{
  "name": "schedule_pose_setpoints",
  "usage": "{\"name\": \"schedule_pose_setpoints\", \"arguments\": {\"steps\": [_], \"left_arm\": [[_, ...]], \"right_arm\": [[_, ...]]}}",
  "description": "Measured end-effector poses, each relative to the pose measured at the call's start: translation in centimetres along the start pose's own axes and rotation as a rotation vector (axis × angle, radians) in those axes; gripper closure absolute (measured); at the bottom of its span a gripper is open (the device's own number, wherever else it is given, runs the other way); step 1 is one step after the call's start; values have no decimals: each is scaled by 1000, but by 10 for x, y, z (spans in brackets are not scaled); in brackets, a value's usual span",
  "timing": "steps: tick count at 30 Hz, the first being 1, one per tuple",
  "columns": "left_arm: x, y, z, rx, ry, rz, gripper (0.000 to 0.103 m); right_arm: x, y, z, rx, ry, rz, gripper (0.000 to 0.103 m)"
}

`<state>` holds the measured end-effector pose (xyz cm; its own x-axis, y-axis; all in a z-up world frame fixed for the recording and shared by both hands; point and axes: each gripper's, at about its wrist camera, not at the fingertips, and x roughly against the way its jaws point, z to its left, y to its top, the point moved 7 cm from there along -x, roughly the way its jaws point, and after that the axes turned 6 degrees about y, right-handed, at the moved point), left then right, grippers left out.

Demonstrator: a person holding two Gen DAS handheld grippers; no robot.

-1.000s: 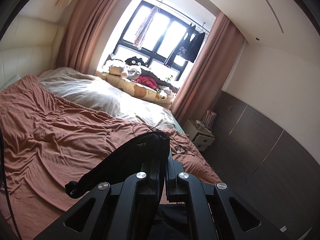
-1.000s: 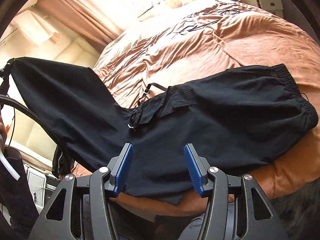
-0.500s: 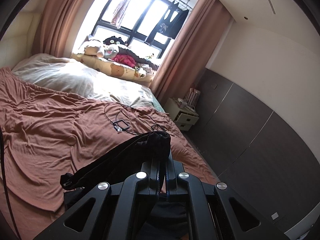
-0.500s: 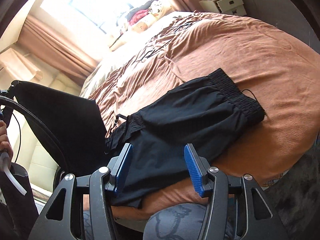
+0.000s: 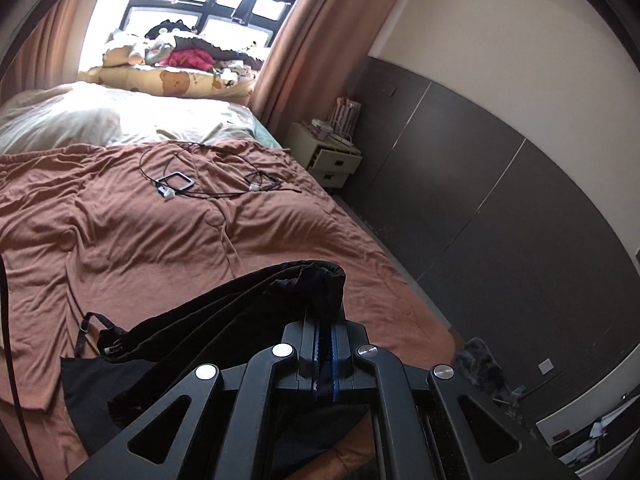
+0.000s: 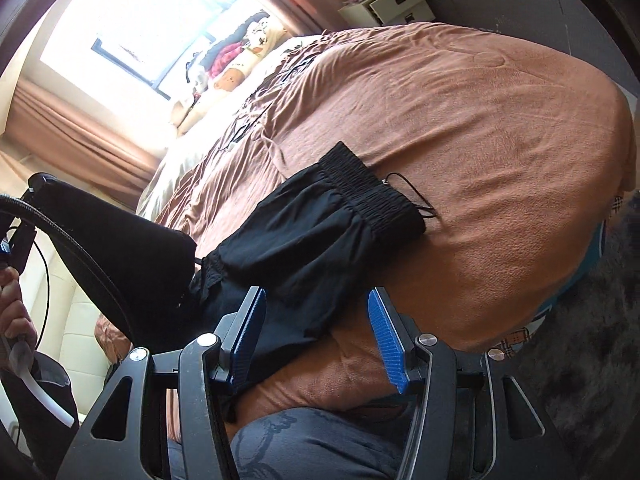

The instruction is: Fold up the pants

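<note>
I have the left gripper (image 5: 325,334) clamped on the cuff of the black pants (image 6: 320,224), carrying that leg toward the waistband at frame centre; my right gripper (image 6: 316,332) hangs apart, empty, above the near hem

Black pants (image 6: 320,236) on a rust-brown bedspread (image 6: 480,152)
</note>
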<state>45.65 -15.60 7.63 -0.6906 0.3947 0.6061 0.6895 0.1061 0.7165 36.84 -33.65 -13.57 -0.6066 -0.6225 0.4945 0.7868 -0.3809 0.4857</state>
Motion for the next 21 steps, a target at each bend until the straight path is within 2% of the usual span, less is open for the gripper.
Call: {"name": "schedule_pose_setpoints", "arguments": {"steps": [7, 14, 17, 18, 19, 21], "left_arm": [[-48, -40, -26, -31, -49, 119, 99], [-80, -82, -52, -36, -99, 224, 99], [-94, -107, -54, -56, -119, 326, 83], [-95, -115, -50, -53, -125, 347, 71], [-94, -122, -45, -47, -118, 360, 58], [-90, -126, -28, -33, -96, 357, 49]], "right_arm": [[-25, -1, -24, -67, 33, 28, 51], [-46, 3, -45, -150, 64, 24, 51], [-53, 6, -47, -166, 95, 17, 48], [-55, 7, -48, -173, 98, 16, 45], [-56, 9, -48, -177, 100, 11, 40], [-58, 13, -51, -181, 95, 0, 39]]}}
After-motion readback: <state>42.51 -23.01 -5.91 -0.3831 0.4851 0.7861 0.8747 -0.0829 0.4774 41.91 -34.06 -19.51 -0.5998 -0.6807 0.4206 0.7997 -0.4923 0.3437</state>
